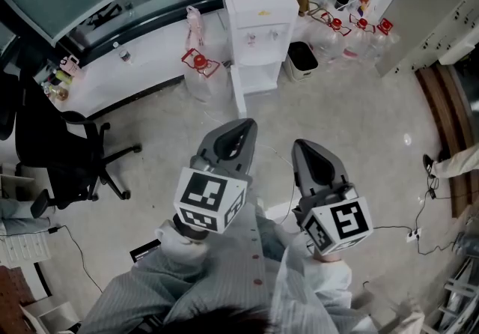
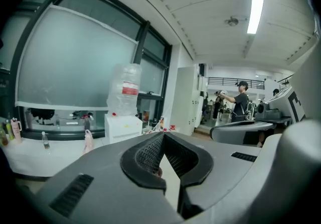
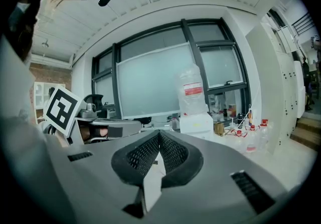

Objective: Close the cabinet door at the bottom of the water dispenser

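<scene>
Left tongs [image 1: 243,125], right tongs [image 1: 302,144] pressed together; water dispenser [image 1: 260,22] well ahead, door [image 1: 239,96] perhaps ajar.

The room is evenly and fairly brightly lit, with a cool bluish cast. In the left gripper view a ceiling light strip [image 2: 256,7] at the upper right glares pure white, and the frosted window [image 2: 75,62] on the left glows softly (whether from daylight I cannot tell). In the head view the pale floor [image 1: 337,108] carries only faint, soft-edged shadows, and the white water dispenser [image 1: 258,22] at the far side looks nearly washed out. Both gripper views bend straight lines strongly and fall to black at their corners; far detail there is soft.
</scene>
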The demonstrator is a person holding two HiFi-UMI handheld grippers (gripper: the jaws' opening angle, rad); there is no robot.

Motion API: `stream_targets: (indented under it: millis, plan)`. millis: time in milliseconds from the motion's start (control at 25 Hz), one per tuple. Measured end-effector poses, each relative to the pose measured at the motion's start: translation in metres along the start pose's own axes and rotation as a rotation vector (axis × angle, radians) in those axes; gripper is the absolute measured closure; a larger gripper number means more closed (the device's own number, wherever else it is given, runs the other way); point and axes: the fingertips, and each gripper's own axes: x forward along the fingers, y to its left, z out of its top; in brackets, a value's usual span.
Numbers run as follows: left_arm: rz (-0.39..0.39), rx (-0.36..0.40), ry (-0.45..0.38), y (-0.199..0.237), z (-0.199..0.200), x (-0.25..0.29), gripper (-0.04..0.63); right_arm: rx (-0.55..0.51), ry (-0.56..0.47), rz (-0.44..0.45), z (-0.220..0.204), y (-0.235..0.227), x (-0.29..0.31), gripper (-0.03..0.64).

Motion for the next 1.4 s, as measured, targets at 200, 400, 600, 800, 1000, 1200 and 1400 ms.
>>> stream_targets:
  millis: [200, 400, 600, 800, 1000, 1200, 1400]
  plan:
    - [-0.001, 0.001, 0.015, 0.0, -0.002, 0.016, 0.584, 0.025, 0.009, -0.006, -0.005, -0.017, 0.005, 0.603]
    - [-0.002, 0.0, 0.033, 0.017, -0.001, 0.054, 0.584, 0.034, 0.011, -0.004, 0.0, -0.044, 0.036, 0.603]
    - [-0.013, 0.001, 0.028, 0.046, 0.018, 0.106, 0.584, 0.033, 0.02, -0.005, 0.014, -0.076, 0.084, 0.603]
    - [-0.032, 0.01, 0.023, 0.085, 0.042, 0.159, 0.584, 0.025, 0.013, -0.016, 0.035, -0.107, 0.141, 0.603]
    - [-0.05, 0.011, 0.033, 0.118, 0.052, 0.202, 0.584, 0.025, 0.02, -0.04, 0.048, -0.134, 0.189, 0.603]
    - [-0.062, -0.005, 0.055, 0.139, 0.051, 0.23, 0.584, 0.034, 0.063, -0.04, 0.045, -0.146, 0.22, 0.603]
    - [-0.058, -0.017, 0.074, 0.15, 0.047, 0.26, 0.584, 0.052, 0.08, -0.036, 0.041, -0.169, 0.241, 0.603]
